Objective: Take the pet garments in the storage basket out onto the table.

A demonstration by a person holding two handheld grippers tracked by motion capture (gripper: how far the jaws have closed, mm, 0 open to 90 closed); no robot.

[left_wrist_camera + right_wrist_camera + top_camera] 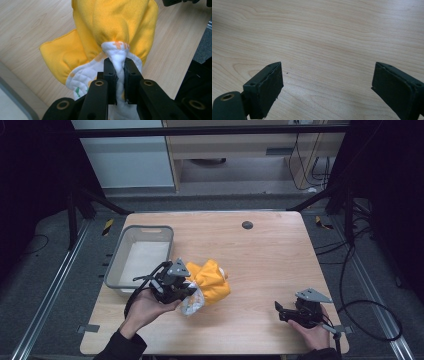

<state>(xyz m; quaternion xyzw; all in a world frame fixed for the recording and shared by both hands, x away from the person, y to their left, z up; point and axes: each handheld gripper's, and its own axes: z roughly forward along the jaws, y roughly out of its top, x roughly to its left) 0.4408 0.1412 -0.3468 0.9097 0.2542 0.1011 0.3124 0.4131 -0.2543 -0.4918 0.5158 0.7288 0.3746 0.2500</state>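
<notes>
A yellow cloth (214, 281) with a white patterned lining lies bunched on the wooden table, left of centre. My left gripper (189, 293) is shut on a fold of its white lining (119, 60), the yellow part (112, 22) bulging beyond the jaws. My right gripper (278, 310) rests near the table's front right, jaws wide open over bare wood (327, 75), with nothing between them.
A grey plastic bin (121, 265) stands at the table's left side, just behind my left hand. A small dark round cap (247, 225) sits in the tabletop near the far edge. Cables lie on the floor to the right.
</notes>
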